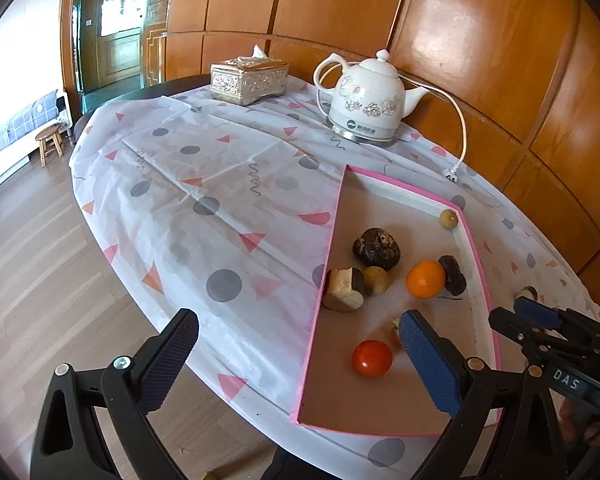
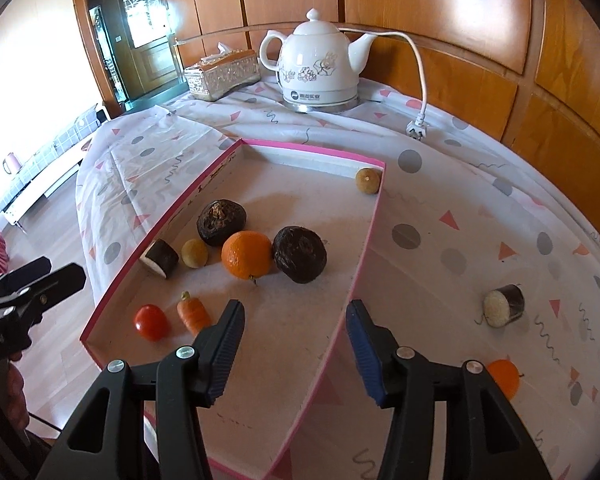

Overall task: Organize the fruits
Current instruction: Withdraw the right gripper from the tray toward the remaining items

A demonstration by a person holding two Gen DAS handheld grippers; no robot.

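Patterned tablecloth [image 2: 460, 200] bears the pink tray [image 2: 300, 145] (both hand-held grippers gape, empty).

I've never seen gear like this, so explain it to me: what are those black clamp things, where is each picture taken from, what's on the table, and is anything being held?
They are hand-held two-finger grippers, one in each of a person's hands, each carrying a fisheye camera looking along its fingers. One picture comes from the left gripper, the other from the right gripper. On the patterned tablecloth sit a pink-edged tray holding an orange, a tomato and a small carrot, plus a white kettle and a tissue box. Both grippers stand open, holding nothing.
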